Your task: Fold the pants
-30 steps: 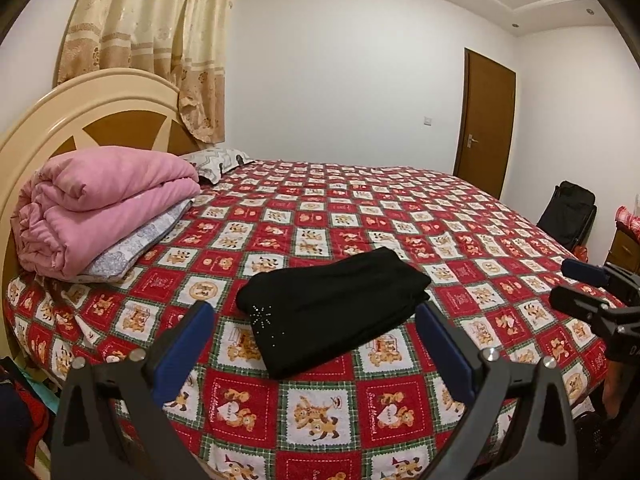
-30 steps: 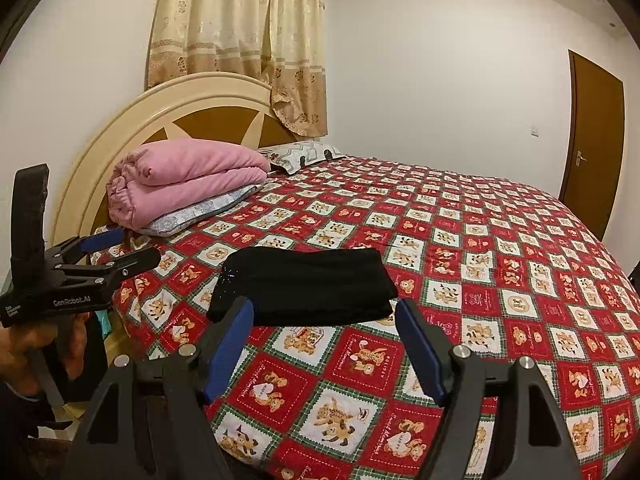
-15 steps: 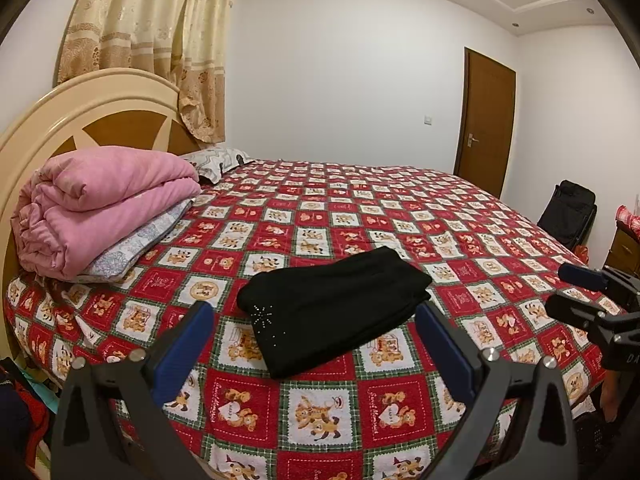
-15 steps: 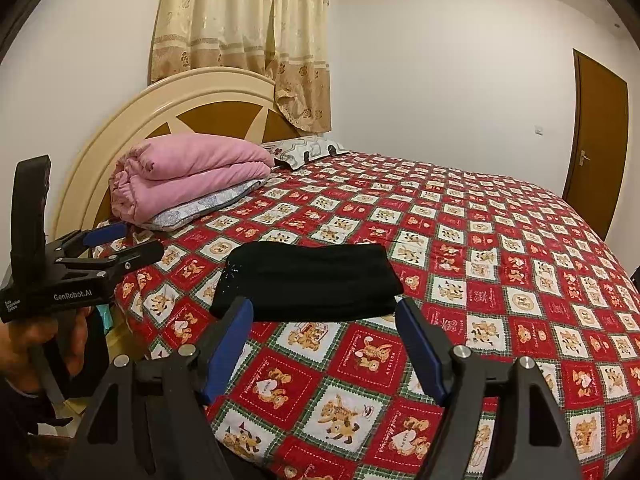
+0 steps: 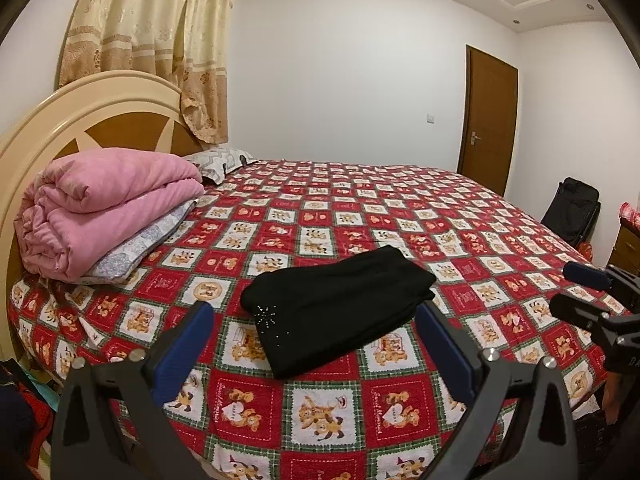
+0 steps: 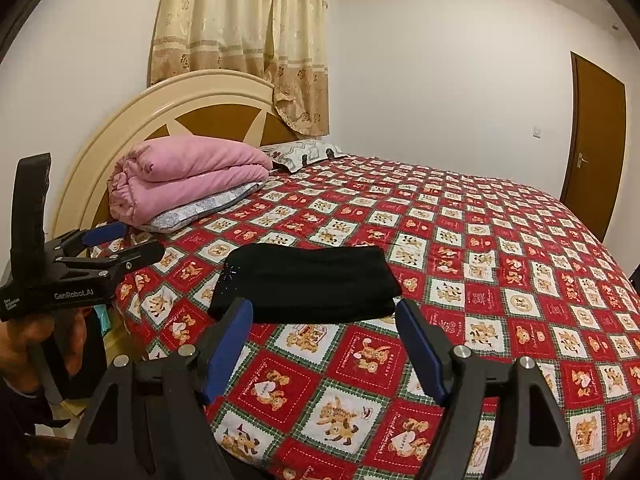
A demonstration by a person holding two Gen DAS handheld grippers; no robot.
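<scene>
The black pants (image 5: 340,308) lie folded in a compact rectangle on the red patterned bedspread (image 5: 360,216) near the bed's front edge; they also show in the right wrist view (image 6: 308,284). My left gripper (image 5: 314,344) is open and empty, held back from the pants above the bed edge. My right gripper (image 6: 324,344) is open and empty, also short of the pants. The right gripper shows at the right edge of the left wrist view (image 5: 576,292). The left gripper shows at the left of the right wrist view (image 6: 136,242).
A folded pink quilt (image 5: 100,208) on a patterned pillow sits by the cream headboard (image 5: 80,120). Another pillow (image 5: 220,162) lies behind it. A black bag (image 5: 572,212) and a wooden cabinet (image 5: 628,248) stand right of the bed. A brown door (image 5: 488,120) is at the back.
Both grippers have drawn back and risen slightly away from the folded pants. The pants have not moved.
</scene>
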